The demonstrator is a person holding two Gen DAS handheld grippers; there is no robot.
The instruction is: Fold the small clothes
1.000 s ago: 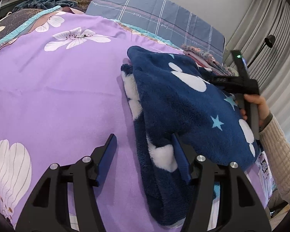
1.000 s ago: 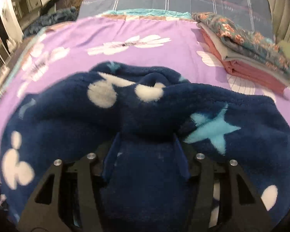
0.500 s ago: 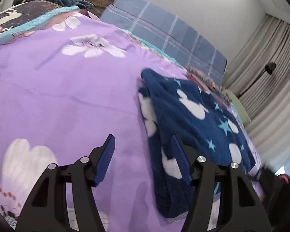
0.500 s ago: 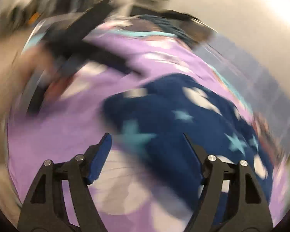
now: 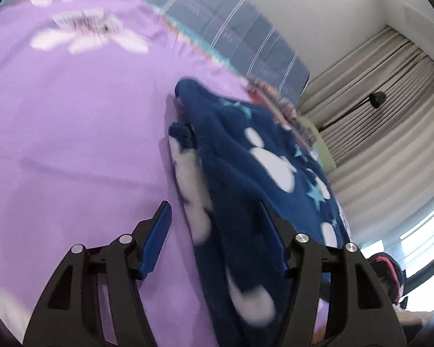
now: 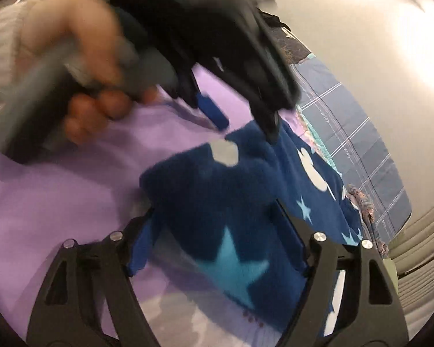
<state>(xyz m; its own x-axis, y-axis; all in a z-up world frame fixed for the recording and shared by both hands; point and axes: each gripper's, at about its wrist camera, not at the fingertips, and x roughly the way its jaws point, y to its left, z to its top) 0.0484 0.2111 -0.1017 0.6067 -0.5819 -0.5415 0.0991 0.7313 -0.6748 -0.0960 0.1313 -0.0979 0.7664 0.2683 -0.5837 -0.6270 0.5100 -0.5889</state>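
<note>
A navy fleece garment point(image 5: 260, 159) with white shapes and light blue stars lies folded on the purple floral bedspread point(image 5: 72, 115). In the left wrist view my left gripper point(image 5: 214, 211) is open, and the garment's left edge runs between its fingers without being pinched. The right wrist view shows my right gripper point(image 6: 217, 228) open wide around a near corner of the garment point(image 6: 231, 196), which fills most of the gap. A blurred hand point(image 6: 81, 57) holds the left gripper point(image 6: 247, 130) at the garment's far edge.
A stack of folded clothes point(image 5: 277, 104) sits just beyond the garment, also visible as the stack point(image 6: 364, 202) in the right wrist view. A grey-blue plaid pillow point(image 5: 231, 46) lies at the head of the bed. Curtains point(image 5: 376, 101) hang to the right.
My right gripper let go of the garment's fold, opened and swung round to a near corner. The left gripper tilted and shifted along the garment's left edge; the other hand left its view.
</note>
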